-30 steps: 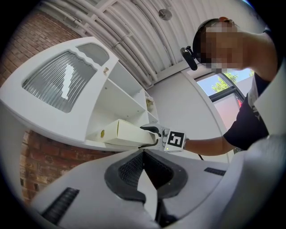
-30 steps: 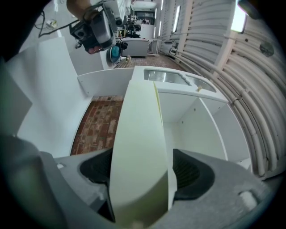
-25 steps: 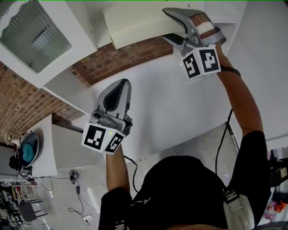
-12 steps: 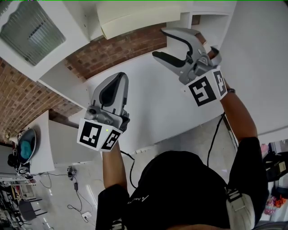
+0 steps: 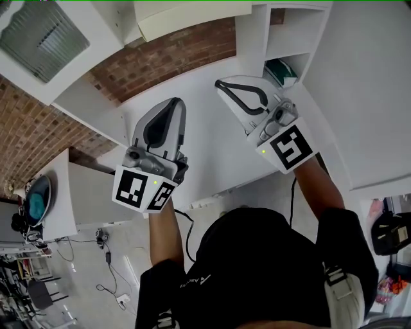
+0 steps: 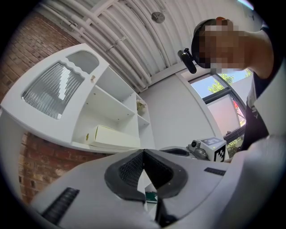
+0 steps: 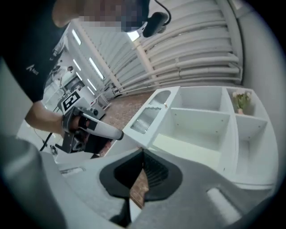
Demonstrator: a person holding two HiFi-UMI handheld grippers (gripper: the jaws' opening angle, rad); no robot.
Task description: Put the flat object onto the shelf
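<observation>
Flat cream box (image 5: 192,16) is lying on the white shelf (image 7: 196,127) up at 12 o'clock, looks light, stiff, kinda slick, so pinch a long edge; left gripper (image 5: 174,106) and right gripper (image 5: 223,87) both clenched empty.

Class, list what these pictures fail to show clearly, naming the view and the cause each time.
- Head view: the flat object on the shelf is cut off by the top edge.
- Head view: a green thing in a side compartment is half hidden by the shelf's wall; unidentifiable.
- Right gripper view: the small item in the top right compartment is too small and blurred to name.
</observation>
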